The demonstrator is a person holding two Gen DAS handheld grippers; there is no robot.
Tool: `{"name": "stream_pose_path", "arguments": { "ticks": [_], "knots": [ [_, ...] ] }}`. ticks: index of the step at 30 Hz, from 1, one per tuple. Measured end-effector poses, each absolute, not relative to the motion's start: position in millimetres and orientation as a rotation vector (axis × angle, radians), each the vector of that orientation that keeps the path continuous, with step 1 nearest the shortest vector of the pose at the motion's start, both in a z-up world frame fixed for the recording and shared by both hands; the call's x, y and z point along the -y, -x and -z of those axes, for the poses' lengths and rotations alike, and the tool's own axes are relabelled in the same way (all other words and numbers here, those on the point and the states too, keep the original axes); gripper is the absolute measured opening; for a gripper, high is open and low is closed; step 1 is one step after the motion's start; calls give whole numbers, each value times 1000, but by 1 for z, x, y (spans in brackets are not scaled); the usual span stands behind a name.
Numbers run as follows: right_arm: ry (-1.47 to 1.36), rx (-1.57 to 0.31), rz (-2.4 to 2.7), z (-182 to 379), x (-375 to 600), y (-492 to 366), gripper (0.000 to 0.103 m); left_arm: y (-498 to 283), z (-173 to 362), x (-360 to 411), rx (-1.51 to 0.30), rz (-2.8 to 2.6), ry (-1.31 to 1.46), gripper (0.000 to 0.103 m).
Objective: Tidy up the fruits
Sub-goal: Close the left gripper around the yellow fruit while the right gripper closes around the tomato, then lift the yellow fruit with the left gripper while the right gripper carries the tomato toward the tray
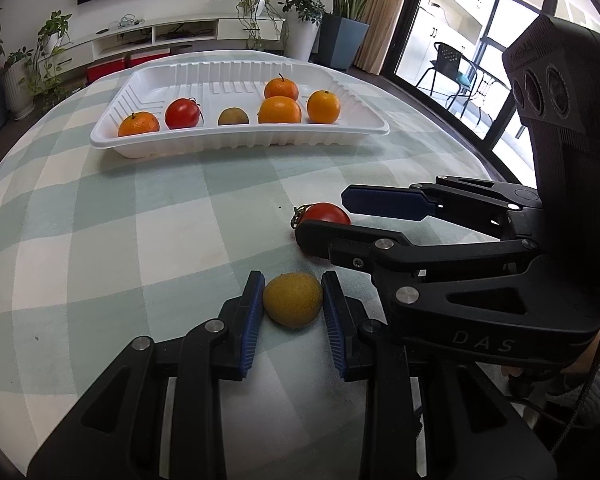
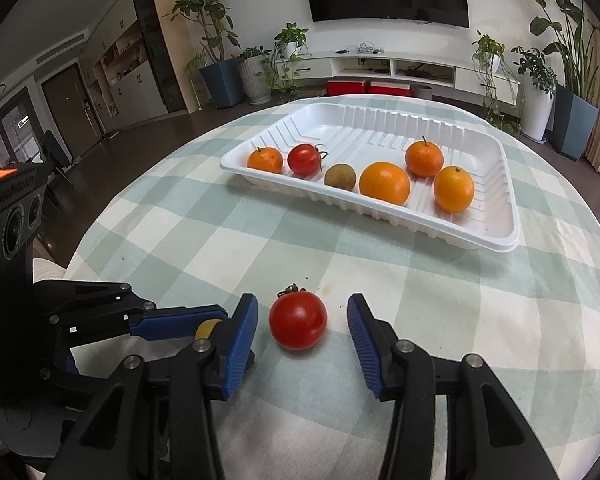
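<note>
Left wrist view first: the left gripper (image 1: 293, 300), at six o'clock in the frame, is clamped on a yellow-green pear (image 1: 293, 300) that sits on the checked tablecloth (image 1: 100, 220), with both blue pads pressed against its sides. At about three o'clock the right gripper (image 1: 324, 218) reaches in from the side, its jaws straddling a red tomato (image 1: 325, 213) on the cloth. Toward twelve o'clock stands the white tray (image 1: 236, 140), holding from left to right an orange, a tomato, a brownish kiwi and three more oranges.

Right wrist view: at nine o'clock the left gripper (image 2: 214, 326) pinches the pear (image 2: 206, 329), only a sliver of it showing. At six o'clock the right gripper (image 2: 303, 322) is released around the tomato (image 2: 298, 320), with a gap between each pad and the fruit. The tray (image 2: 380, 216) lies at one o'clock.
</note>
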State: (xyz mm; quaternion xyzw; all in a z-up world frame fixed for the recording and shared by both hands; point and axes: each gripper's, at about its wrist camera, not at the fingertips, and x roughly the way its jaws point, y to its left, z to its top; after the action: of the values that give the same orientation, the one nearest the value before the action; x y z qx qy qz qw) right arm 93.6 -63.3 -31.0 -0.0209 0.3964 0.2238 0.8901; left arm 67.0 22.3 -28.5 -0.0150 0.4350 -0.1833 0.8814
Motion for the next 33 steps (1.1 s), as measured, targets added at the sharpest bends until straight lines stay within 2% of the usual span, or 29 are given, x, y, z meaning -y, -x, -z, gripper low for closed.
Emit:
{"name": "stream_pose_path", "arguments": {
  "ticks": [7, 33],
  "knots": [
    [61, -832, -468, 32, 61, -93, 34, -67, 29, -23, -907, 375, 31, 27],
    [-50, -806, -476, 22, 80, -91, 34, -74, 26, -37, -899, 354, 96, 27]
  ]
}}
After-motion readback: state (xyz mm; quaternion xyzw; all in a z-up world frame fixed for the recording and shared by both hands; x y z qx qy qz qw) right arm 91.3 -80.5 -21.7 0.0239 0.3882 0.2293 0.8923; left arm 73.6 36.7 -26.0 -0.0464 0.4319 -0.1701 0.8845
